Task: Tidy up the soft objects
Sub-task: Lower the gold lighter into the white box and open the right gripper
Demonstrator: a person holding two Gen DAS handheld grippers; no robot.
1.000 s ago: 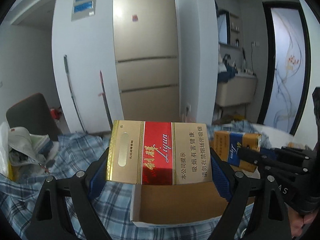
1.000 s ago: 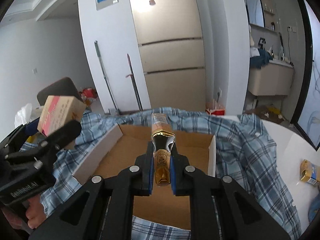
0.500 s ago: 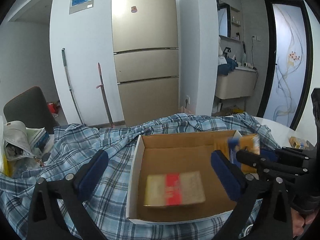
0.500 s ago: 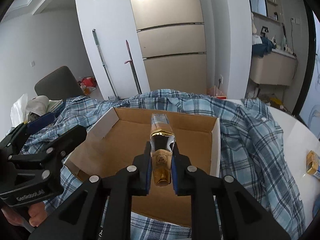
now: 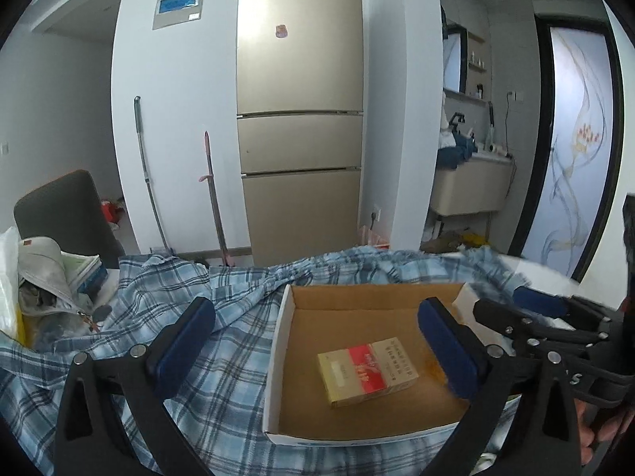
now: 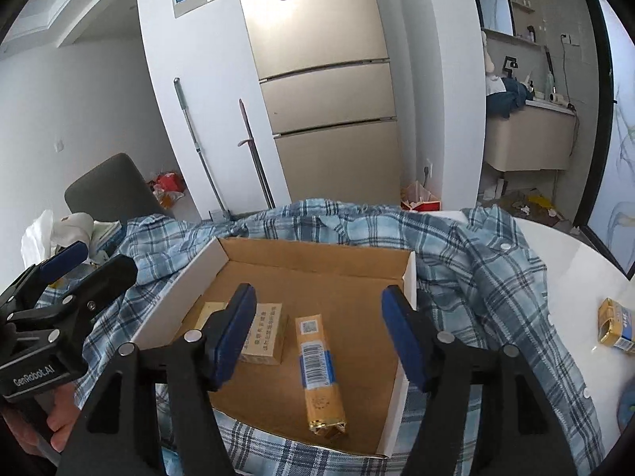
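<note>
- My right fingers (image 6: 317, 331) are opening, nothing pressing between them; my left fingers (image 5: 317, 341) are standing wide and gripping nothing
- The orange pack (image 6: 319, 369) is lying flat in the cardboard box (image 6: 317, 254), just below and ahead of my right fingers, its long axis running away from me along them
- The red-and-gold pack (image 5: 367, 371) is lying flat beside it, nearer my left fingers
- One more pack (image 6: 617, 325) is sitting on the white surface (image 6: 575, 261) well to the right; my right hand is nearer; its top is looking torn open
</note>
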